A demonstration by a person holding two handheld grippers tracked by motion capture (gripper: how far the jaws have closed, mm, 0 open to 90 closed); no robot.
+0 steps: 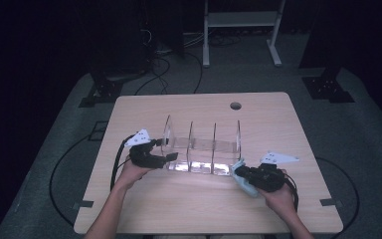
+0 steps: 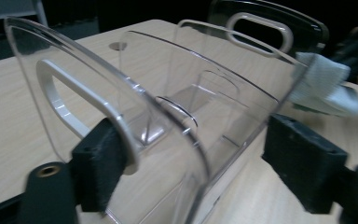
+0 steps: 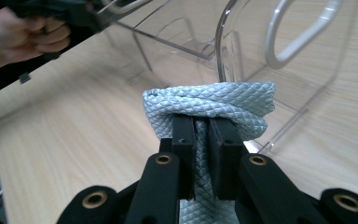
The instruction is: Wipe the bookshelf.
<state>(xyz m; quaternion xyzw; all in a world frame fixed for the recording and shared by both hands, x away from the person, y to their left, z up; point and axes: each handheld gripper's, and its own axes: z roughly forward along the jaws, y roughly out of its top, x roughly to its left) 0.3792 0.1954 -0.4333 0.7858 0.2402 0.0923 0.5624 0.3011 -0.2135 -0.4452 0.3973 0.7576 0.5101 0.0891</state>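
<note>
The left gripper (image 1: 171, 151), jaws apart, is straddling the clear rack's (image 1: 202, 149) nine-o'clock end; the right gripper (image 3: 200, 128) is pinching a cloth (image 3: 209, 105), wiping barely begun.

One clear acrylic file rack (image 1: 202, 149) with four upright dividers stands on one wooden bench (image 1: 278, 124). One pale blue quilted cloth (image 1: 242, 180) is there. Two hand-held grippers: left hand-held gripper (image 1: 171, 151), right hand-held gripper (image 1: 239, 172).
</note>
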